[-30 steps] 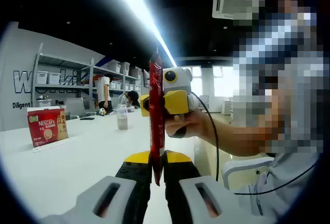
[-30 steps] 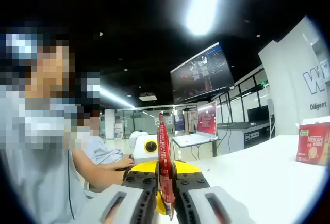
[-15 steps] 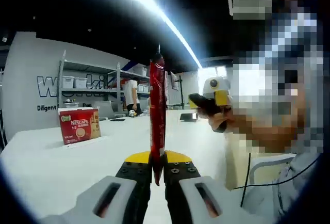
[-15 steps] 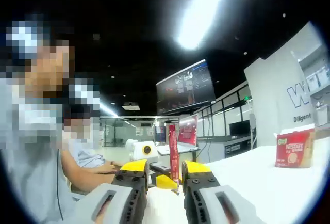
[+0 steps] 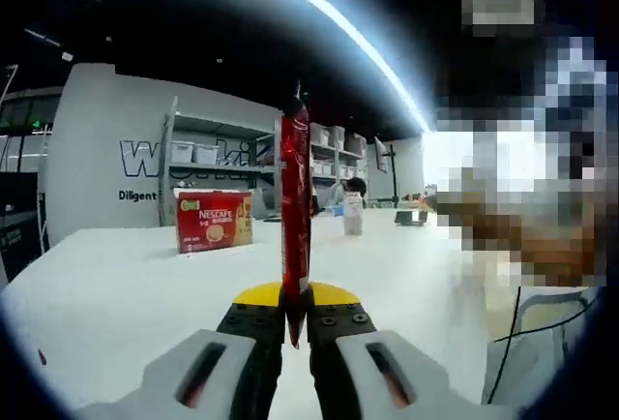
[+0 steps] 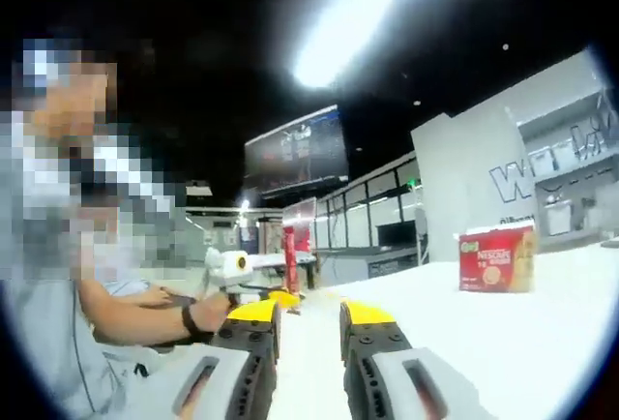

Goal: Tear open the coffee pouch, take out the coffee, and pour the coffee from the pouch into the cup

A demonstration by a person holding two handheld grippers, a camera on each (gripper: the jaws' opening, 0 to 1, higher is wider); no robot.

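A thin red coffee stick pouch (image 5: 294, 209) stands upright, clamped at its lower end in my left gripper (image 5: 295, 315), which is shut on it. Its top edge looks slightly ragged. In the right gripper view the same pouch (image 6: 290, 257) is small and further off, held by the left gripper (image 6: 286, 295) in a person's hand. My right gripper (image 6: 308, 328) is open, its jaws apart with nothing between them. A clear cup-like container (image 5: 353, 215) stands far back on the white table (image 5: 126, 294).
A red Nescafe box (image 5: 215, 220) sits on the table behind the pouch; in the right gripper view the box (image 6: 496, 258) is on the right. A person sits close by, forearm (image 6: 145, 318) at the table's edge. Shelves (image 5: 208, 154) line the far wall.
My right gripper has let go of the pouch, opened and drawn back from it. The left gripper still holds the pouch, and its view has swung so the box sits nearer the middle.
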